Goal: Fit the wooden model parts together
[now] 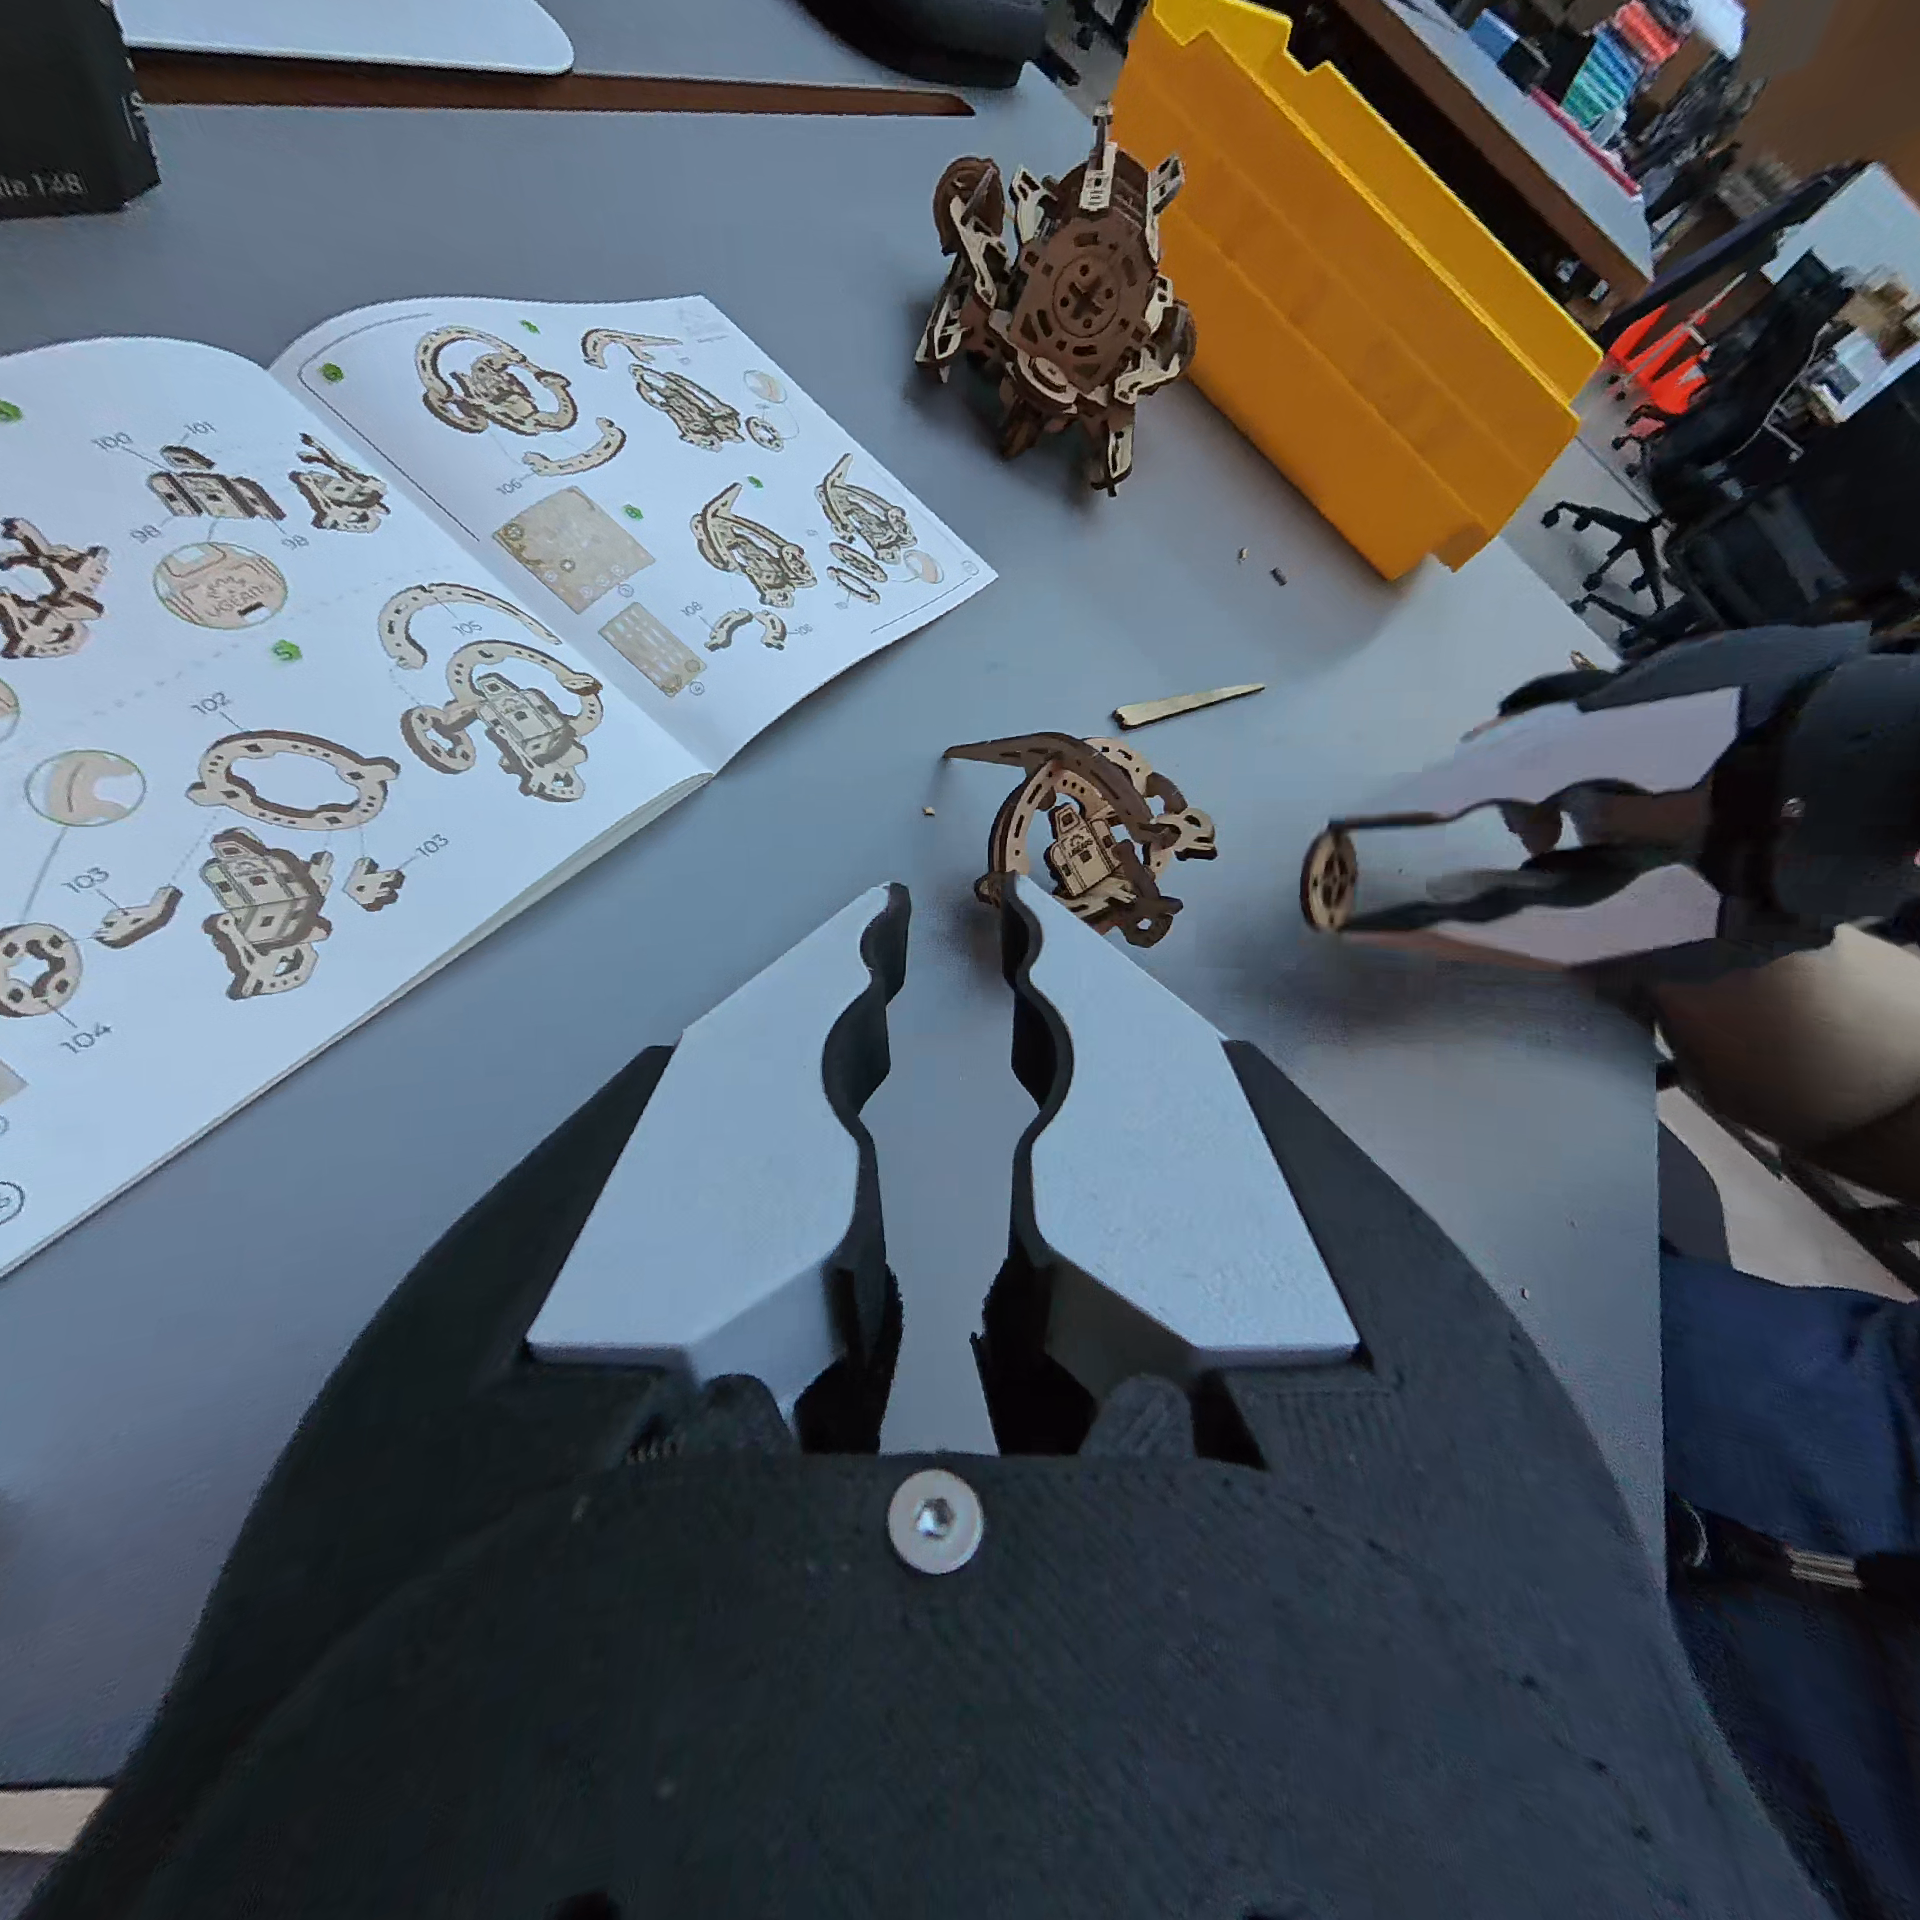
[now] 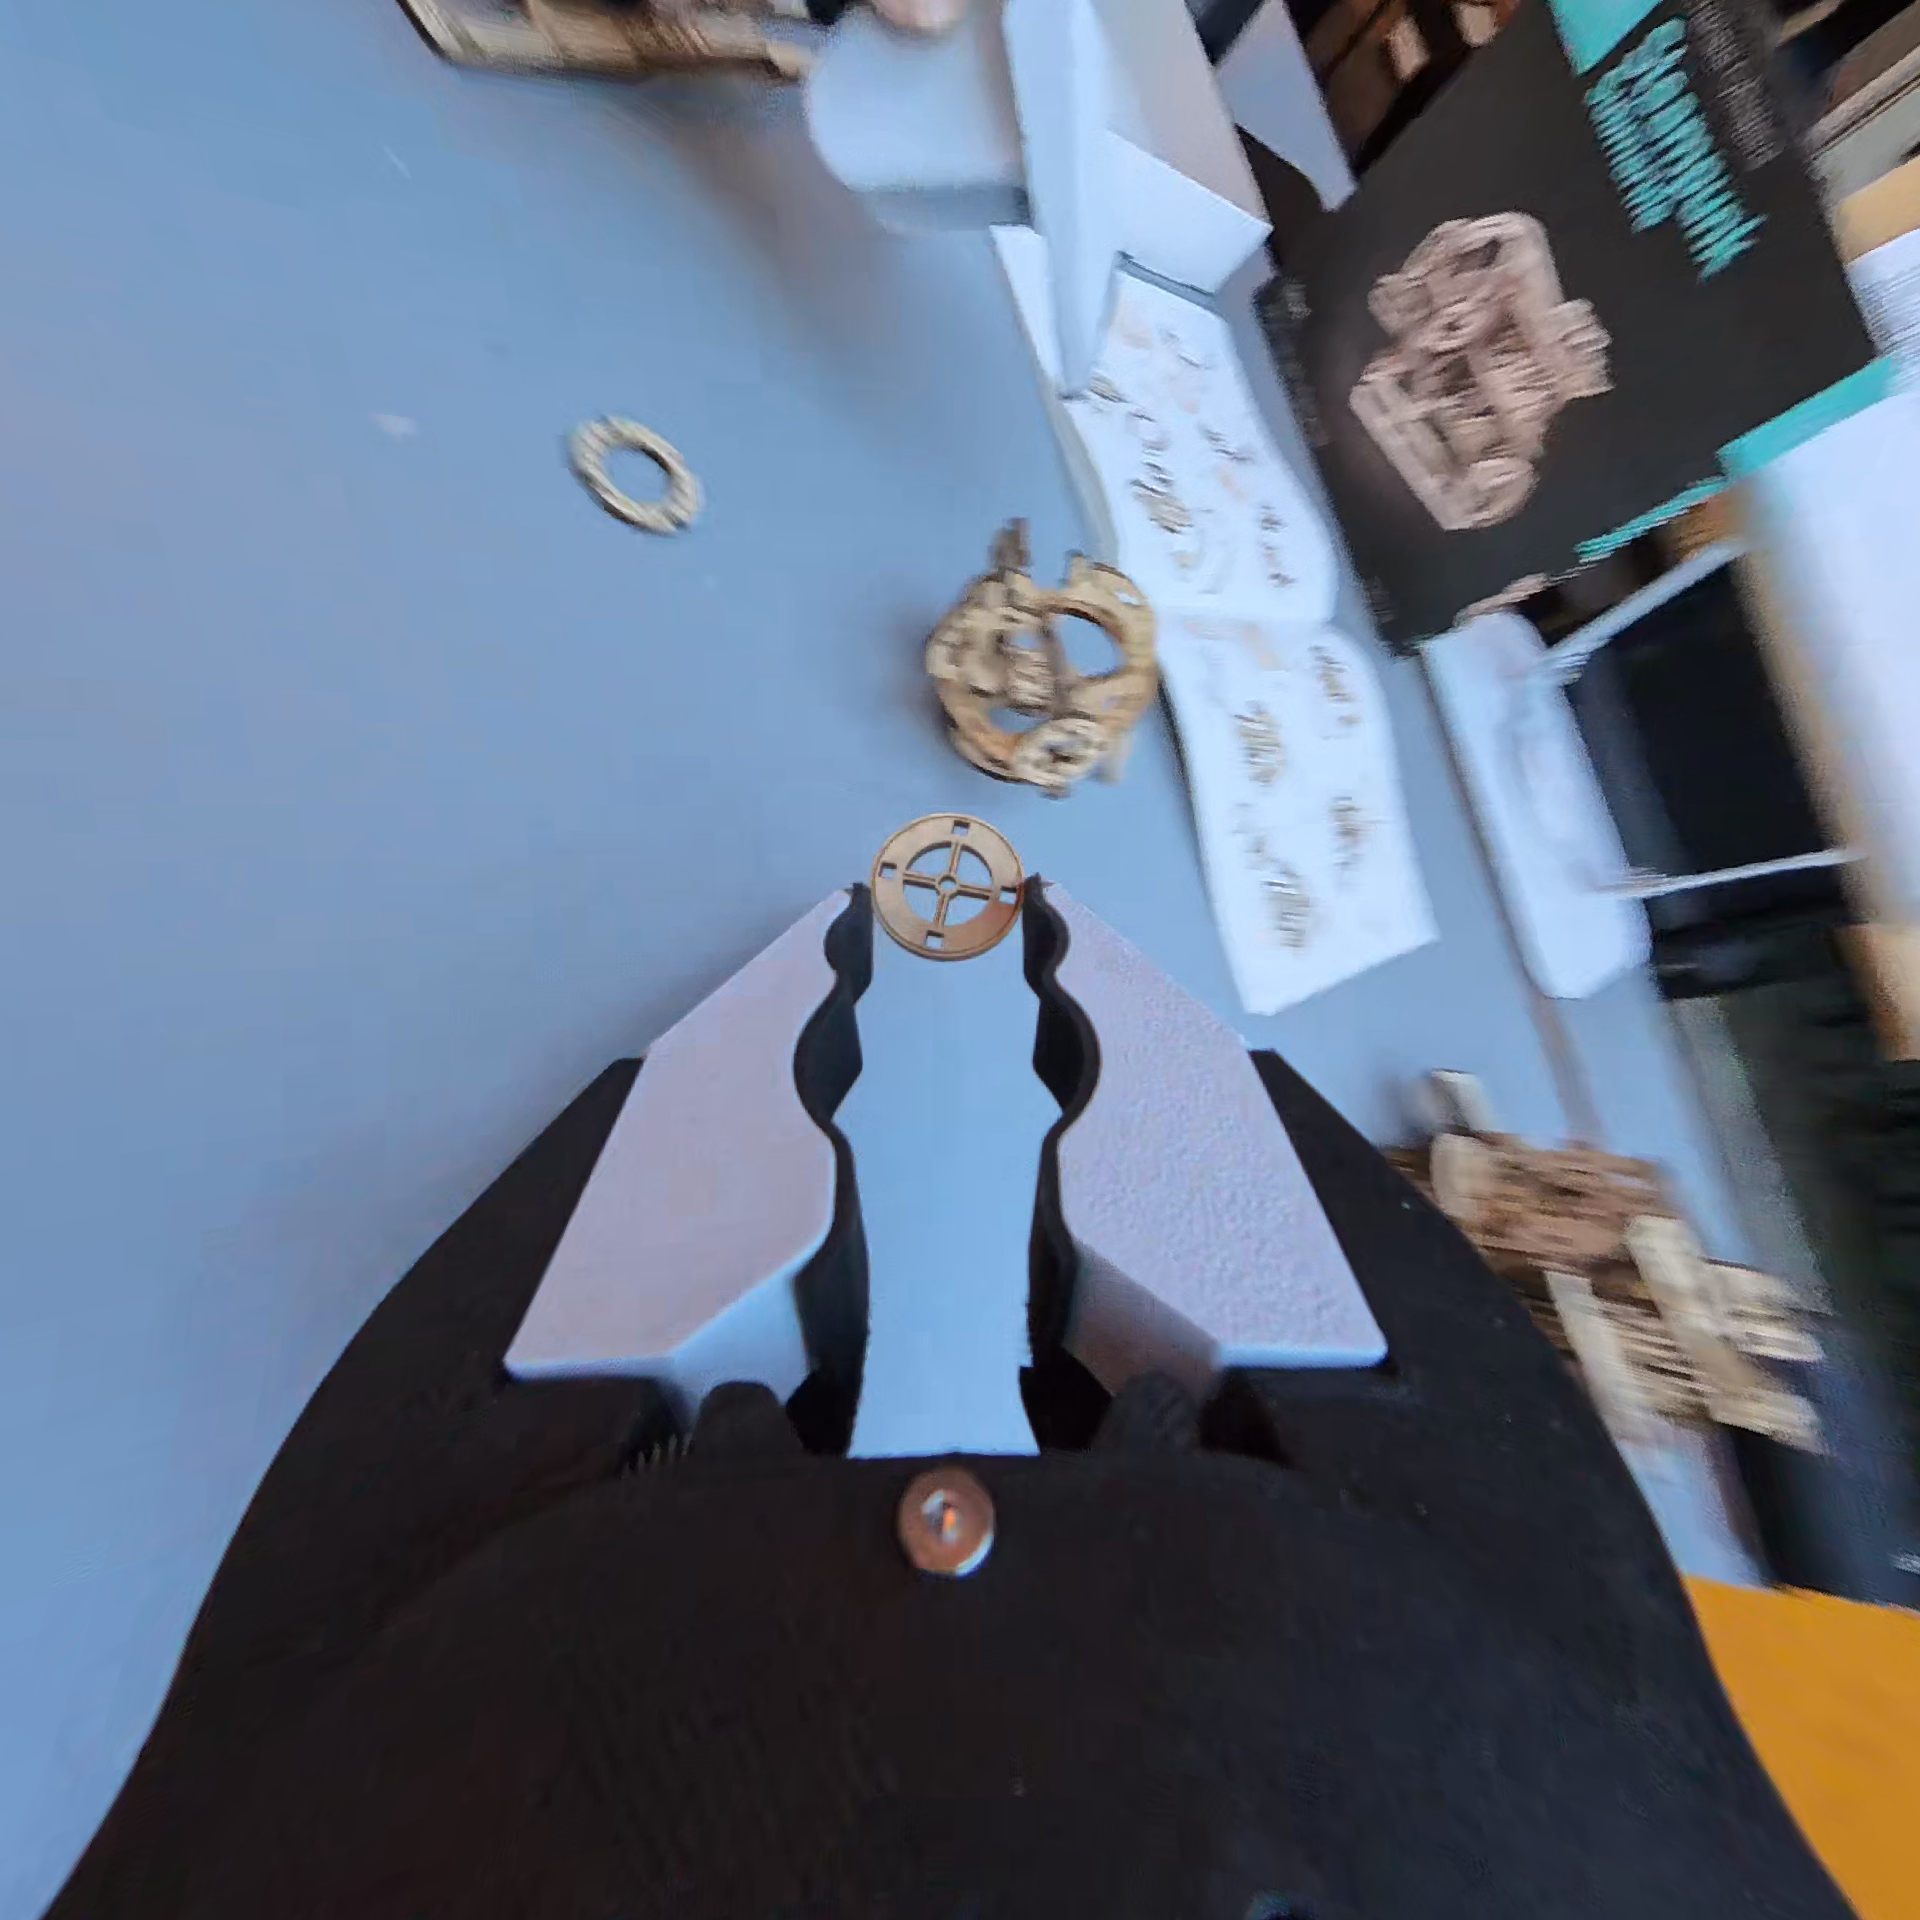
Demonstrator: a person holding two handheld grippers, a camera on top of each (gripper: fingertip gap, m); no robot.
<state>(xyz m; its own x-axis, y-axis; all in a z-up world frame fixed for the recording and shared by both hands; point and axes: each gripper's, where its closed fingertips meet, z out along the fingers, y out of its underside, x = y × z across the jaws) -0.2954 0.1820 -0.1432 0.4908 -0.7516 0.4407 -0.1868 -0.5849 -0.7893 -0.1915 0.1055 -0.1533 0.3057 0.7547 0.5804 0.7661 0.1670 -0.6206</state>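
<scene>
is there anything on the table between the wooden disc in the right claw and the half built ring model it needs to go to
Nothing visible. The right claw holds the round disc above bare grey table, and the ring model sits just ahead with open surface between. The loose ring lies off to the side and the booklet lies beyond the model.

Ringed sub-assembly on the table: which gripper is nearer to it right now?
Left. The left gripper has its tips right at the sub-assembly, one beside its rim. The right gripper is off to its side, holding a disc.

Two grippers (image 1: 954,894) (image 2: 948,894), one wooden disc (image 2: 947,886), one booklet (image 1: 343,675).
</scene>
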